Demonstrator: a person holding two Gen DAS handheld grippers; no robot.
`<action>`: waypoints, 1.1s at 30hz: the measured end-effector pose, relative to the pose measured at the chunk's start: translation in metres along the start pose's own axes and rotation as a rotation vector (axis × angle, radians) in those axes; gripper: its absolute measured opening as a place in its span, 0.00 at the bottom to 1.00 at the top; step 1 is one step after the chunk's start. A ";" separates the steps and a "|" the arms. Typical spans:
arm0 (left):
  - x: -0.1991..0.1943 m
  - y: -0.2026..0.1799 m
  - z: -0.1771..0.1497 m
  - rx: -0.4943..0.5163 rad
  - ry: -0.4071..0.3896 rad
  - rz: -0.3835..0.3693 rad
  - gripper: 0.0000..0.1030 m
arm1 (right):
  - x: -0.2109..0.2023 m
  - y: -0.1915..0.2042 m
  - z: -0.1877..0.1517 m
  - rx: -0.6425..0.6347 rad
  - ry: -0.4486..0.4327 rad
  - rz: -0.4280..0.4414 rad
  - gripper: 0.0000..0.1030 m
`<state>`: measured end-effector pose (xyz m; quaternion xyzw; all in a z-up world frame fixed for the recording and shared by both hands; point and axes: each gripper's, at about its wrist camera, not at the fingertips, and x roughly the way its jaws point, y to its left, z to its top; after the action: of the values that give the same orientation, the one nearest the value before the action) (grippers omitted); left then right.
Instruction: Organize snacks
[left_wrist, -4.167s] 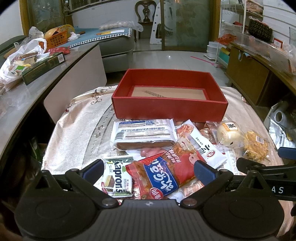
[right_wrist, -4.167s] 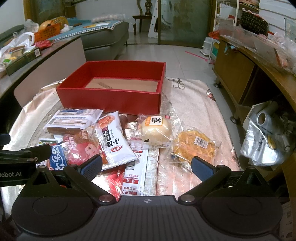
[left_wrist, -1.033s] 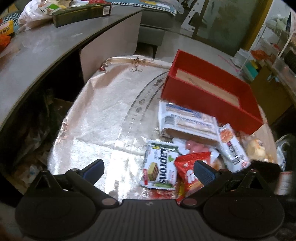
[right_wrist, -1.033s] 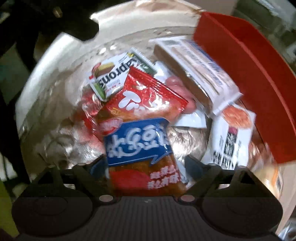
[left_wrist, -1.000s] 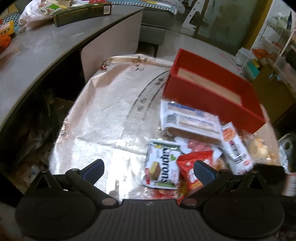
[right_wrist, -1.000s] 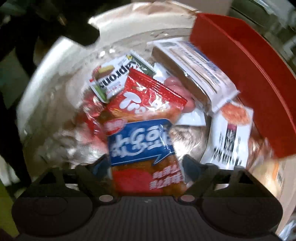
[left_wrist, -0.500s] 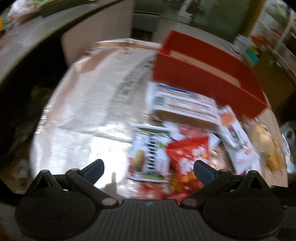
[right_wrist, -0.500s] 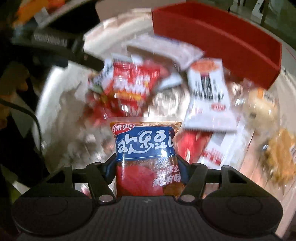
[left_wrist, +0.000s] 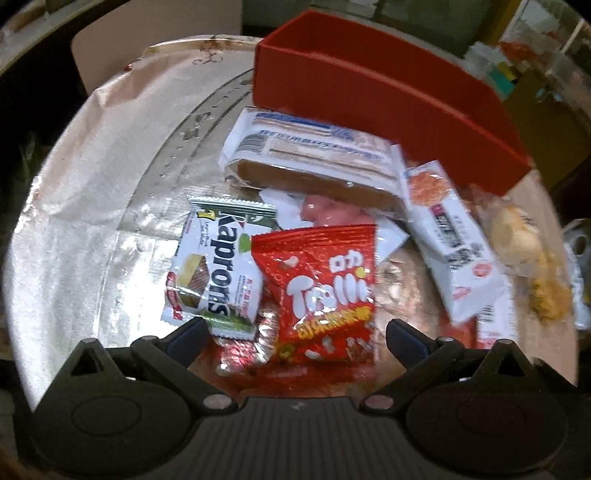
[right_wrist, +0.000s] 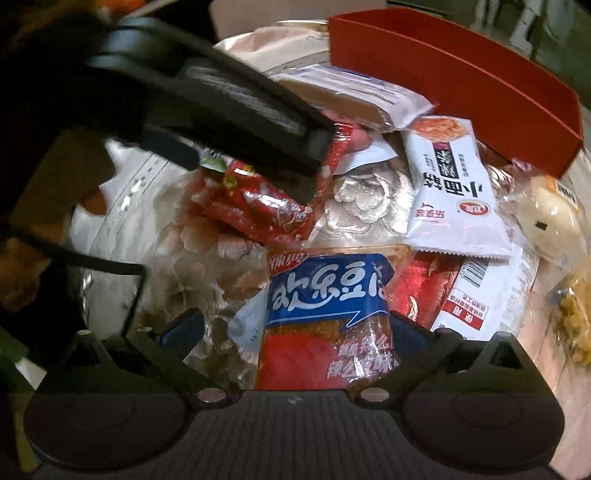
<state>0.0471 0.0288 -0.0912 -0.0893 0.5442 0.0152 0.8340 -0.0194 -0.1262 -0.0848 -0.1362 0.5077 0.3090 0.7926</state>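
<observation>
A heap of snack packets lies on the table in front of an empty red box (left_wrist: 388, 88). My left gripper (left_wrist: 295, 332) is open, low over a red Trolli bag (left_wrist: 325, 288) that lies between its fingers, beside a white Kaprons wafer pack (left_wrist: 214, 266). My right gripper (right_wrist: 291, 328) is open with a red-and-blue spicy snack bag (right_wrist: 325, 325) lying between its fingers. The red box (right_wrist: 461, 74) shows at the back in the right wrist view, and the black body of the left gripper (right_wrist: 229, 110) crosses its upper left.
A long white cake pack (left_wrist: 314, 155), a white noodle-snack packet (left_wrist: 450, 236), a wrapped bun (left_wrist: 517, 232) and pink sausages (left_wrist: 328, 210) lie around. The table wears a shiny patterned cloth (left_wrist: 92, 206). A counter and cabinets stand behind.
The right gripper's jaws, closed on the red-and-blue bag half a second ago, have opened wide around it. The left gripper has dropped down over the Trolli bag.
</observation>
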 end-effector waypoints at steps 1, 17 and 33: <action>0.002 -0.002 0.000 -0.007 -0.012 0.021 0.95 | 0.000 0.003 -0.001 -0.019 0.003 -0.006 1.00; -0.015 -0.018 -0.004 0.052 0.027 0.085 0.50 | -0.048 0.000 0.013 0.056 -0.020 -0.053 0.56; -0.067 -0.024 0.013 0.053 -0.096 -0.094 0.47 | -0.085 -0.029 0.031 0.193 -0.173 -0.102 0.56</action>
<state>0.0350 0.0127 -0.0220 -0.0917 0.4991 -0.0340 0.8610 -0.0033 -0.1620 0.0016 -0.0577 0.4571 0.2284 0.8577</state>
